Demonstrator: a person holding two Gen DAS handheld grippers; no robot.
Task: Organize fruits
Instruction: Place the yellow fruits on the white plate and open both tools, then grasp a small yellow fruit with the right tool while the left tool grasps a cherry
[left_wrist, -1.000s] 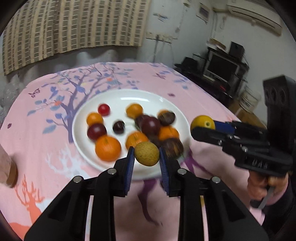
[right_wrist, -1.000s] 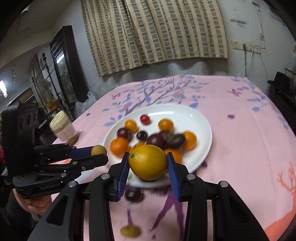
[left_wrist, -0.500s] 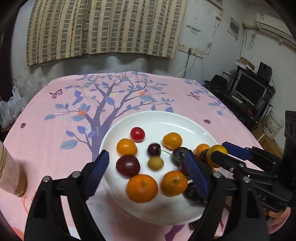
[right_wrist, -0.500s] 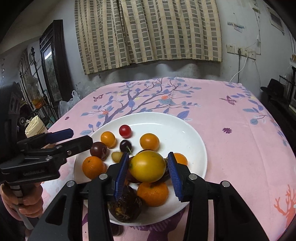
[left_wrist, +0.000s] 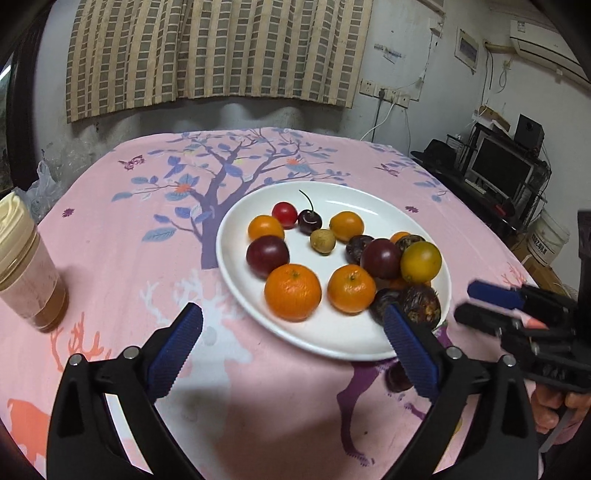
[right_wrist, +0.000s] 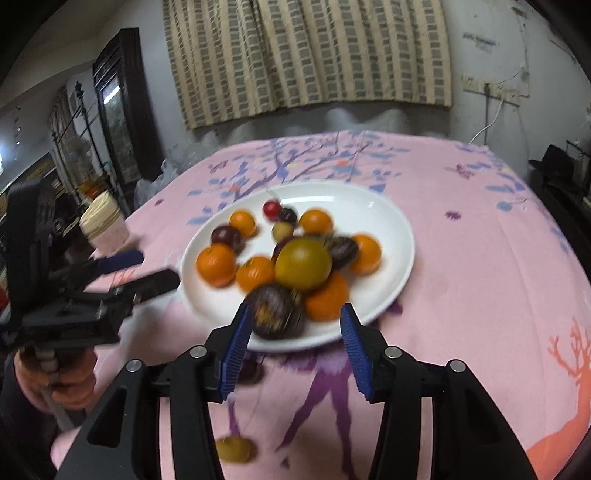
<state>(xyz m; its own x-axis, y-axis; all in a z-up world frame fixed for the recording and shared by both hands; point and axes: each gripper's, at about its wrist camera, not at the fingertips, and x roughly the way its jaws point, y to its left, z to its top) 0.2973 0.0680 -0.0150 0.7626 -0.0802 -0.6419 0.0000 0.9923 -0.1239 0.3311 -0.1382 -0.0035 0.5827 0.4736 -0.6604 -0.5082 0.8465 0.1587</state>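
The fruits sit heaped on a round white plate, glossy and shallow, near the middle of the table, which is covered in a soft pink cloth printed with a purple tree, blue leaves and orange deer. Toward the plate's front edge lie two dimpled tangerines, matte orange with small green stem scars. Behind them is a smooth dark-red plum, and further back a small orange, a red cherry tomato, a near-black cherry with a curved stem, and a tan, rough-skinned longan. On the plate's right side a yellow-green round fruit rests atop a pile of plums and wrinkled dark passion fruits.

Off the plate, a yellow fruit and a dark one lie on the cloth near the front edge; both are blurred.

The left gripper is spread wide and holds nothing, its ribbed blue pads either side of the plate's front rim. The right gripper is also spread and empty, just before the plate.

A lidded plastic jar stands by the left edge.
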